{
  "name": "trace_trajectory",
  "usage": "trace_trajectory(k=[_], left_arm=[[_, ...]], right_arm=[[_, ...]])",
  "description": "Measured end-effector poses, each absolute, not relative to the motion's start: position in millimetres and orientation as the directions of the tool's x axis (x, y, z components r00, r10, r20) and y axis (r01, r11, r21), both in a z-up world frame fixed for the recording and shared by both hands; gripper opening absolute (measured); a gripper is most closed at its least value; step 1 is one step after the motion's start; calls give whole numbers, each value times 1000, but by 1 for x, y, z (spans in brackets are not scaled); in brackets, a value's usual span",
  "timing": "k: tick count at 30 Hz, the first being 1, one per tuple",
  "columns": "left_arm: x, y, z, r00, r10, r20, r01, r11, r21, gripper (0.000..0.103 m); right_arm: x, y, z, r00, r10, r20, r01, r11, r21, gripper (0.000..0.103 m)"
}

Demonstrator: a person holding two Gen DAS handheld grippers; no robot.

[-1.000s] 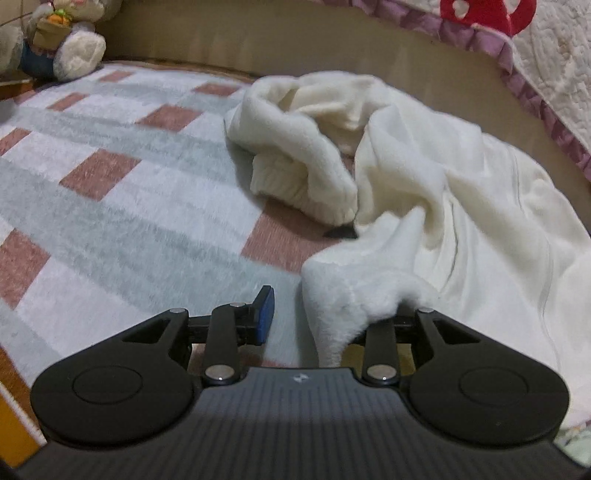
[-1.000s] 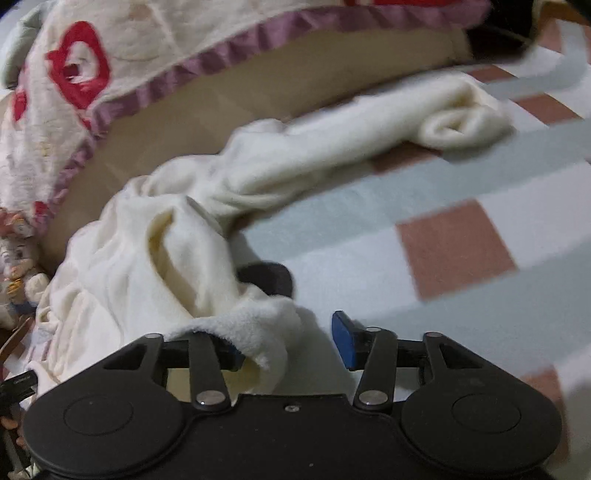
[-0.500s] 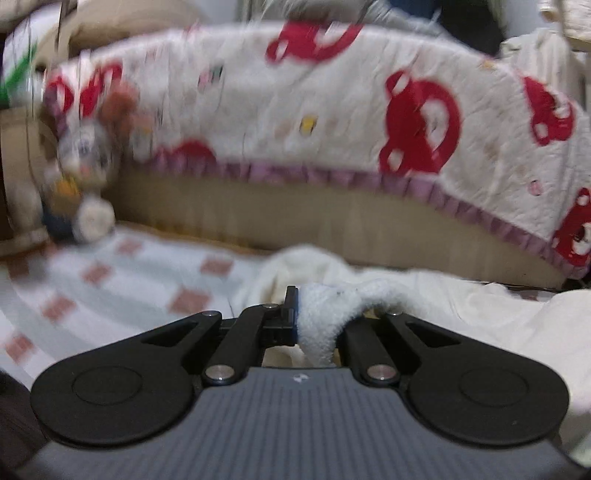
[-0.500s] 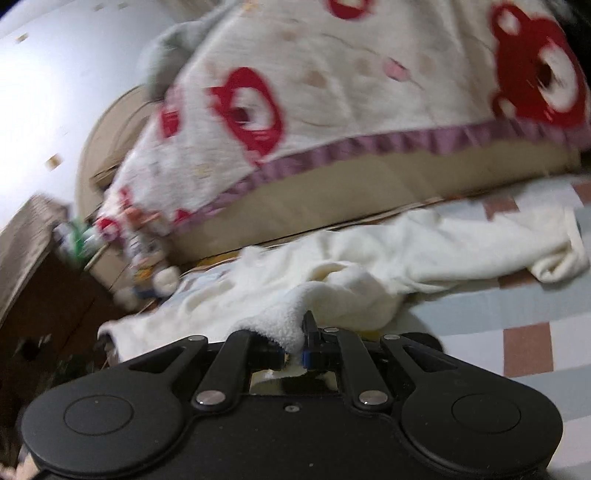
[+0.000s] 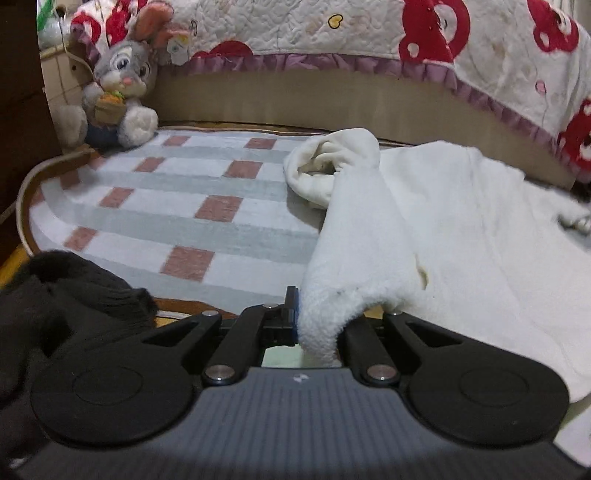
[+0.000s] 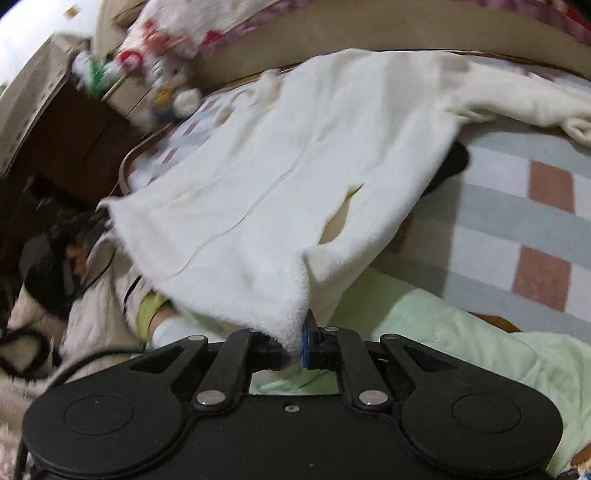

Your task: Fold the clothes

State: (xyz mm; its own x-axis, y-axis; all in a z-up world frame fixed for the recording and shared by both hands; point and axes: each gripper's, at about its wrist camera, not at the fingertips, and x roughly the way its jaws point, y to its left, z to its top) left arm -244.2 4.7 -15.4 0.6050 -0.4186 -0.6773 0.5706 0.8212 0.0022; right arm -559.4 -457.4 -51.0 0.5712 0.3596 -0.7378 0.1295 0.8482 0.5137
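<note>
A cream fleece garment (image 5: 461, 229) lies spread over the checked bed cover (image 5: 177, 206), one sleeve bunched at the far middle. My left gripper (image 5: 317, 325) is shut on a fluffy hem corner of it, near the bed's front edge. In the right wrist view the same garment (image 6: 295, 155) is stretched flat toward me, with a pocket slit showing. My right gripper (image 6: 295, 350) is shut on its other hem corner, held off the bed over pale green fabric (image 6: 461, 343).
A grey plush rabbit (image 5: 118, 85) sits at the bed's far left corner. A red-and-white quilt (image 5: 406, 33) drapes the tan headboard (image 5: 295, 99). A dark sleeve (image 5: 55, 306) shows at left. A dark object (image 6: 450, 162) pokes out under the garment. A brown cabinet (image 6: 74, 140) stands beside the bed.
Both grippers went from open around the hem to shut on it, then pulled back toward the bed's front edge, drawing the crumpled garment out flat.
</note>
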Motion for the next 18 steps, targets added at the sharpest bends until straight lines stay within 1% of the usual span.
trace_trajectory(k=[2,6,7,8,9,10,11,12,13,14,15,17,18], left_arm=[[-242,3,-19,588,-391,-708,574,819,24,5],[-239,5,-28,541,-373,-754,574,819,6,7],[-241,6,-29,535,-374,-757,575,818,3,8],[-243,6,-28,534,-368,-761,574,819,7,12],[-244,6,-27,535,-360,-764,572,820,14,20],[-246,6,-23,533,-365,-763,576,818,12,24],[-248,7,-17,530,-377,-760,583,813,2,30],[-250,9,-13,527,-387,-757,587,810,-6,35],[-251,11,-11,525,-396,-753,589,808,-14,37],[-253,12,-9,524,-404,-750,591,806,-22,42],[-254,14,-7,522,-412,-747,593,805,-30,44],[-257,18,-3,518,-428,-740,597,801,-45,48],[-258,20,-1,517,-436,-737,599,799,-53,48]], right_arm=[[-557,-459,-51,555,360,-750,119,858,500,11],[-552,-457,-67,471,368,-802,140,866,480,12],[-552,-456,-66,464,375,-802,133,866,482,15],[-554,-456,-63,469,382,-796,122,865,487,17],[-557,-458,-57,487,388,-782,108,862,495,18],[-561,-459,-52,505,394,-768,93,860,503,23],[-565,-461,-46,523,401,-753,78,857,510,25],[-564,-461,-39,539,402,-740,61,858,510,34],[-558,-461,-32,556,398,-730,44,863,504,41],[-553,-460,-25,571,394,-720,26,868,496,44],[-547,-460,-17,587,391,-709,9,872,489,46],[-537,-459,-3,618,385,-686,-25,881,472,46],[-531,-458,4,633,382,-674,-42,886,463,46]])
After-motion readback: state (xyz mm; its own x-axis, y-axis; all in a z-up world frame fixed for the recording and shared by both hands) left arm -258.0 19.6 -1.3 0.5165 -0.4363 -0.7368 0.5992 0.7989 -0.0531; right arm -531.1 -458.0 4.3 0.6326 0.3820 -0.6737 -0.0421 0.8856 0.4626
